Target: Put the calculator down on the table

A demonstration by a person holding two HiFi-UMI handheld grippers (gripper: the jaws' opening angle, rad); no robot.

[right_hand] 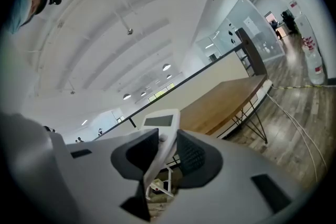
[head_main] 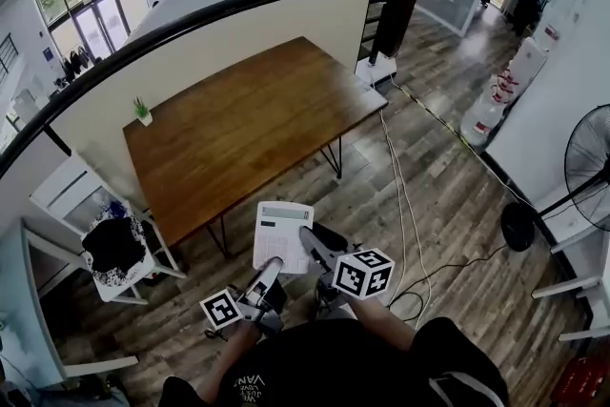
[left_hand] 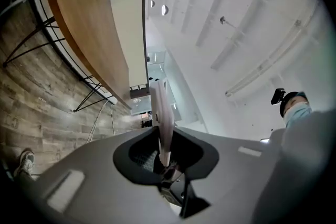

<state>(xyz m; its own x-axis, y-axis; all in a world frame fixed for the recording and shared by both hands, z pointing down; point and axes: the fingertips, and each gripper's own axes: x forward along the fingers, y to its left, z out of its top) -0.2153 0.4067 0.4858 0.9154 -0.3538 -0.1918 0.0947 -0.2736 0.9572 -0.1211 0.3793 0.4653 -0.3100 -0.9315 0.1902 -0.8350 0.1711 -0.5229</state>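
Okay, left gripper (head_main: 269,274) pinches the calculator's (head_main: 281,229) near end, and right gripper (head_main: 310,241) clamps its right edge. It's held in the air short of the table (head_main: 248,119), long axis pointing at it, display end far. Brown wood tabletop, small plant (head_main: 143,111) at its left edge; plank floor (head_main: 448,205), fan (head_main: 593,165) far right.

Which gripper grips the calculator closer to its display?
The right gripper, clamped on the calculator at its right edge; the left gripper holds the bottom edge.
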